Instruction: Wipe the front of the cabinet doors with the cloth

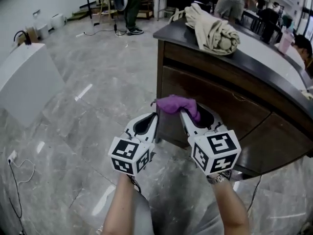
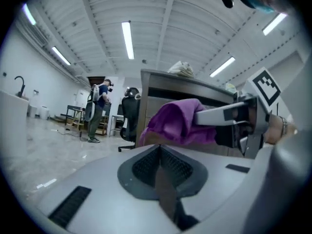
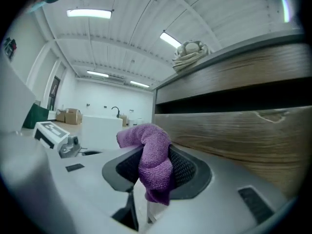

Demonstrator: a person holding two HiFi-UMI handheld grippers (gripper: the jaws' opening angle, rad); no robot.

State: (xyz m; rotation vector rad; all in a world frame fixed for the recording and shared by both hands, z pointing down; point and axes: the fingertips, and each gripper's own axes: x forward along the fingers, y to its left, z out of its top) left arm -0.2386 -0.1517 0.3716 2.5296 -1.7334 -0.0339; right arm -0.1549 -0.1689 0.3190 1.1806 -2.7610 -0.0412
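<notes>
Purple cloth (image 1: 177,104) pinched fast in the right gripper (image 1: 190,115), a bunched fold draped over the jaw tips and aimed at the wooden cabinet doors (image 1: 215,106) below the dark counter (image 1: 274,67). Held close to the door front near the cabinet's left corner, apparently just short of the wood; contact not certain from any view. Gripped by the middle, most likely to leave a soft pad leading, so that fabric rather than plastic meets the panel. Left gripper (image 1: 149,122) alongside, jaws pressed together on nothing, carried just beside the right one but idle, probably kept free for steadying or for a door handle. Beige bundled bag (image 1: 212,31) on the counter's near-left corner, clear of the work below. Person (image 1: 131,9) standing well off across the pale stone floor (image 1: 98,106). Wiping judged about to begin, with the whole door front ahead.
</notes>
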